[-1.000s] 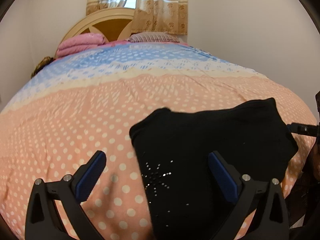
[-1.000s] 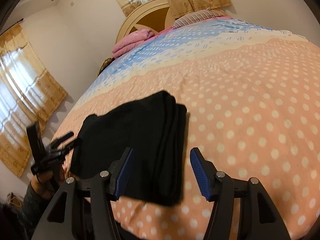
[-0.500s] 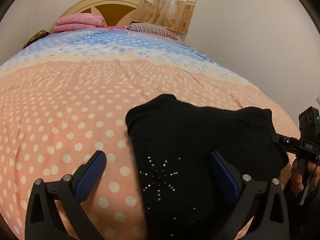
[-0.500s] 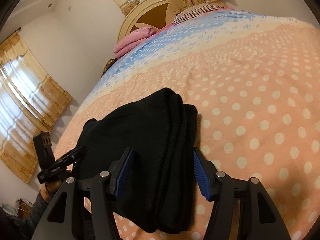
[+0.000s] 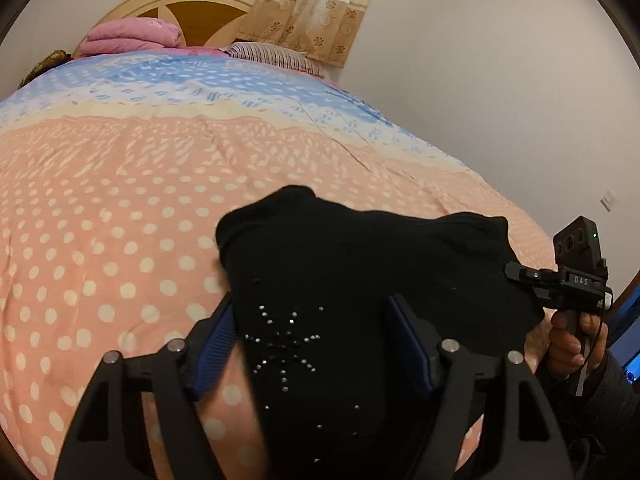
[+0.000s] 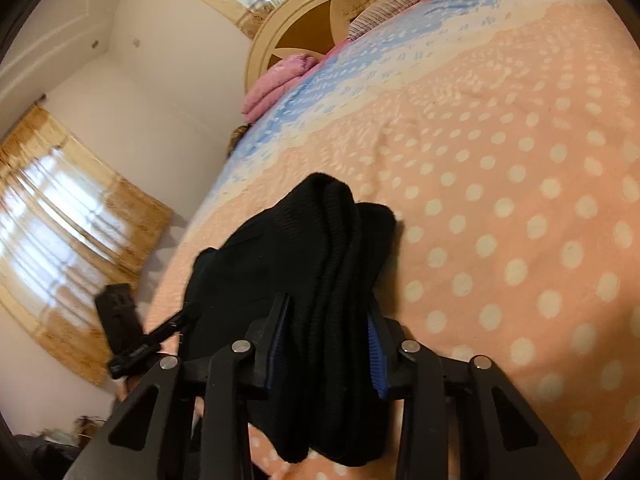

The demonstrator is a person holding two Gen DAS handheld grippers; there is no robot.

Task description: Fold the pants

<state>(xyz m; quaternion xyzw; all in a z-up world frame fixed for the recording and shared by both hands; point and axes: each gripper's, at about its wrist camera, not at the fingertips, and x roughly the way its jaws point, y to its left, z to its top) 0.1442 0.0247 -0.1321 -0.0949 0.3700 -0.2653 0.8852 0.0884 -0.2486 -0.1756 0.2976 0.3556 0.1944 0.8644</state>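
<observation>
The black pants [image 5: 360, 264] lie folded into a thick bundle on the pink polka-dot bedspread [image 5: 120, 208] near its front edge. A rhinestone star pattern [image 5: 284, 340] shows on the top layer. My left gripper [image 5: 316, 340] is shut on the left end of the bundle, its blue pads pressing both sides. My right gripper [image 6: 326, 344] is shut on the stacked folded edges at the right end of the pants [image 6: 320, 248]. The right gripper also shows in the left wrist view [image 5: 568, 280], and the left gripper shows in the right wrist view [image 6: 132, 336].
The bed runs back to a cream headboard [image 5: 188, 8] with a folded pink blanket [image 5: 132, 38] and a striped pillow [image 5: 272, 56]. A white wall [image 5: 480, 80] is on the right. A curtained window [image 6: 60, 216] is on the left wall.
Both grippers moved forward over the ends of the pants bundle and closed on it. The bundle is bunched narrower between the pads than before.
</observation>
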